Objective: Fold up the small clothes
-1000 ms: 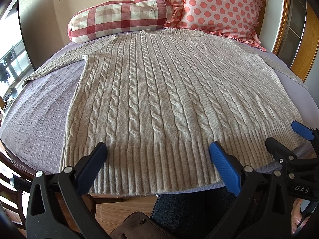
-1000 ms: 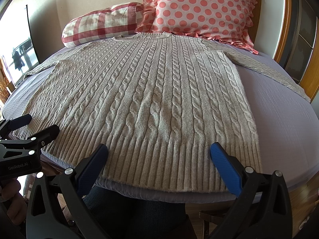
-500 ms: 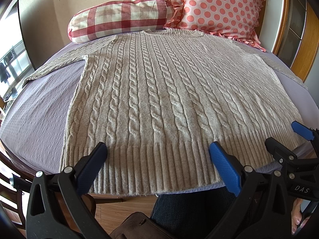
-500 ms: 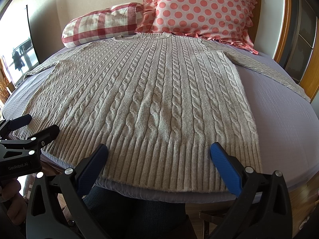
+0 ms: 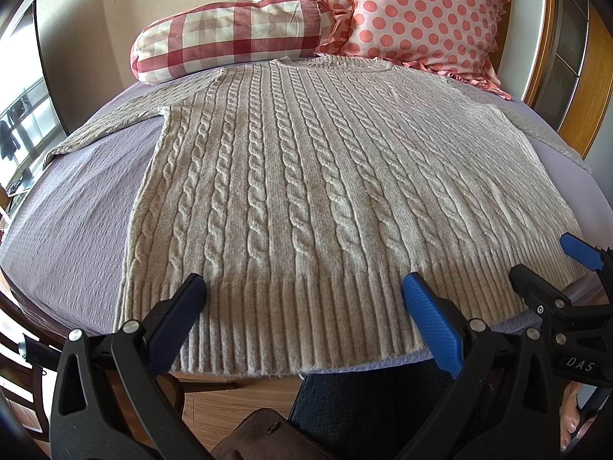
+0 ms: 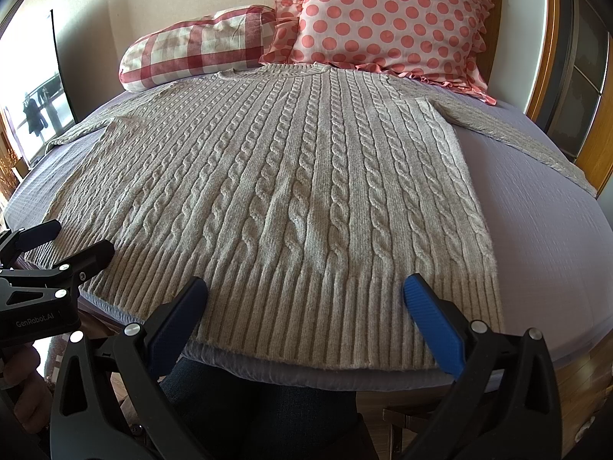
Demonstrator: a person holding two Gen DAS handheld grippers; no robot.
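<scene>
Because the cable-knit sweater (image 5: 306, 191) lies flat across frame centre on the lavender sheet (image 5: 69, 222), nothing is folded yet. Left gripper (image 5: 302, 295) and right gripper (image 6: 304, 295) hover at its hem, jaws apart, empty. Risk: a shallow pinch lets the thick ribbing slip free.

Sweater (image 5: 306, 191) flat on bed (image 5: 69, 230), 2 pillows (image 5: 230, 38) behind.

A chunky, matt cable-knit wool sweater (image 5: 306, 199) is laid on a bed (image 5: 69, 230) covered in finely textured lilac cloth, between matt black plastic grippers.
</scene>
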